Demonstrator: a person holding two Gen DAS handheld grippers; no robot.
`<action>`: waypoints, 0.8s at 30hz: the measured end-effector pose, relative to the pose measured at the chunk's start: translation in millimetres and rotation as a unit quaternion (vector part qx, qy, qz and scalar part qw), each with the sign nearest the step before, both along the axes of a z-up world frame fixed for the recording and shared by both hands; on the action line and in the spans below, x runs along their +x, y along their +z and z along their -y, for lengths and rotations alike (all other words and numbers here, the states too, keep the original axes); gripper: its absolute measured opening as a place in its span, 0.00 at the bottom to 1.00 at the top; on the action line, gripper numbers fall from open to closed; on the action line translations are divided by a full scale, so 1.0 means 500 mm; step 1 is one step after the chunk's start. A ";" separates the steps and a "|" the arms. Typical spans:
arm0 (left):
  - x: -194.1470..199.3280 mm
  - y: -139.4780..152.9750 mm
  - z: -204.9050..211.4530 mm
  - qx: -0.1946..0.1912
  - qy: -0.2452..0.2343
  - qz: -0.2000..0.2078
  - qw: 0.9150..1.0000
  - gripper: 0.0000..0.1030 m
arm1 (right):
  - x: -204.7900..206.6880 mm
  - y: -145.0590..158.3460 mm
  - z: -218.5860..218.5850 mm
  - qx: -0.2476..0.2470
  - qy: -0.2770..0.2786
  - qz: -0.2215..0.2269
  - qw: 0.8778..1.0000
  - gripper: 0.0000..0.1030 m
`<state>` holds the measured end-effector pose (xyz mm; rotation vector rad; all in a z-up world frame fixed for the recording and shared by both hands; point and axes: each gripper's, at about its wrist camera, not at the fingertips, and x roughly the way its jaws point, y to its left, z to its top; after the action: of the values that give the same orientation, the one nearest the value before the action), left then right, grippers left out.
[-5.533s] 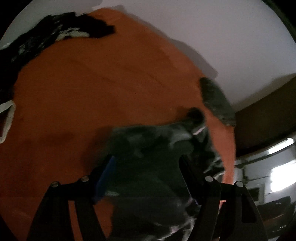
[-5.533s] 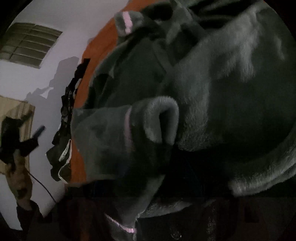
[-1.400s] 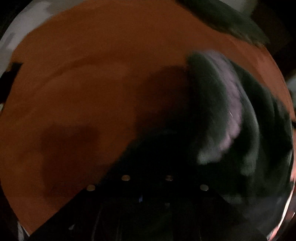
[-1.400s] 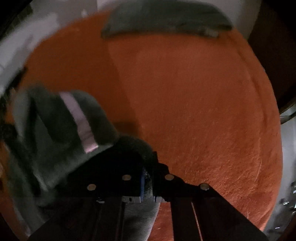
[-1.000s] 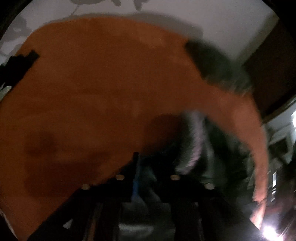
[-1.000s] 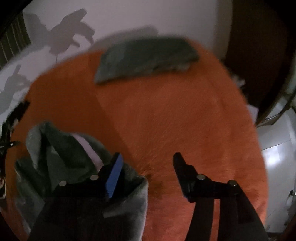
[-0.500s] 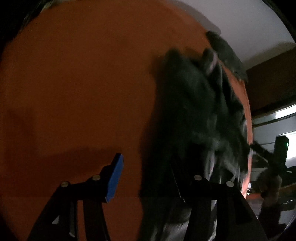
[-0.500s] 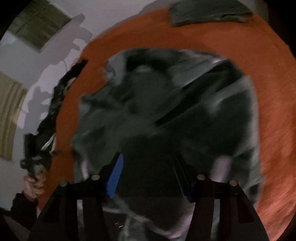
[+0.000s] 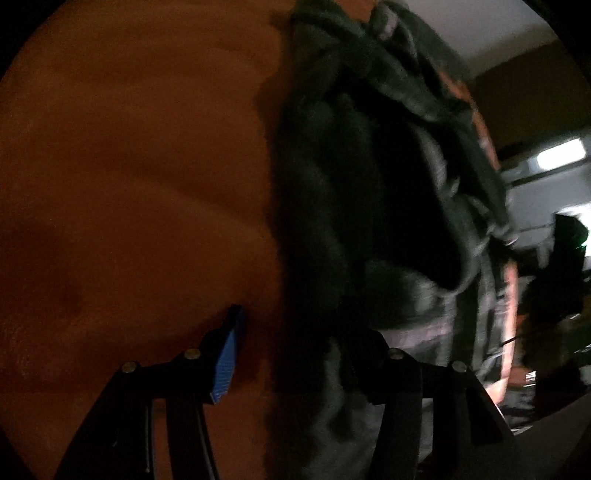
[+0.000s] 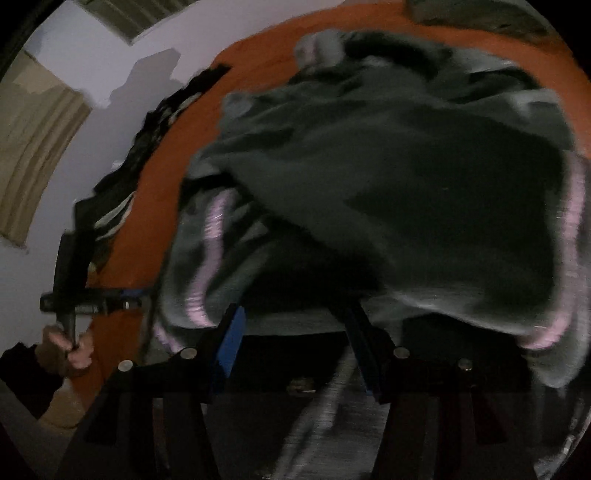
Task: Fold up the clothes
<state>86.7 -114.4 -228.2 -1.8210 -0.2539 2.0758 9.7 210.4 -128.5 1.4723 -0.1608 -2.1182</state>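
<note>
A dark grey fleece garment [image 10: 388, 177] with pale pink trim lies crumpled on the orange fleece blanket [image 10: 258, 62]. It also fills the right half of the left wrist view [image 9: 369, 184]. My left gripper [image 9: 299, 343] is open, its blue-padded left finger over bare blanket and its right finger at the garment's edge. My right gripper [image 10: 295, 325] is open, low over the garment, with cloth lying between and under its fingers. The frames are dark and blurred.
A black patterned garment [image 10: 147, 140] lies along the blanket's left edge by the white wall. Another folded grey piece [image 10: 476, 14] sits at the blanket's far edge. The other hand and gripper [image 10: 74, 288] show at left. Bare blanket [image 9: 129, 166] spreads left.
Both grippers held the garment shut, then opened and let it drop onto the blanket. Since half a second ago both views have drawn closer over the garment.
</note>
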 end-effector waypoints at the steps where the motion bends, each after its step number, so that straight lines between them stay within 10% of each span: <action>1: 0.007 -0.001 -0.005 -0.011 -0.007 -0.008 1.000 0.46 | -0.002 0.005 -0.024 0.009 -0.021 -0.009 1.000 0.54; 7: -0.021 0.077 0.007 -0.008 -0.023 -0.005 1.000 0.44 | -0.010 0.049 -0.211 0.012 -0.124 -0.039 0.991 0.54; 12: -0.153 0.216 0.018 0.047 -0.015 -0.078 0.996 0.49 | -0.031 0.069 -0.317 -0.006 -0.179 -0.043 0.983 0.54; 20: -0.476 0.202 -0.068 -0.013 0.005 -0.106 0.994 0.53 | -0.144 0.012 -0.333 -0.019 -0.194 -0.010 0.981 0.54; 24: -0.598 0.195 -0.079 -0.037 0.032 -0.120 0.991 0.53 | -0.173 -0.006 -0.327 -0.023 -0.189 -0.003 0.982 0.15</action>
<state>-212.1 -74.6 -130.4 -1.6000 -0.1753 2.3531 -76.7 374.1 -131.6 1.5011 -0.5202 -2.3952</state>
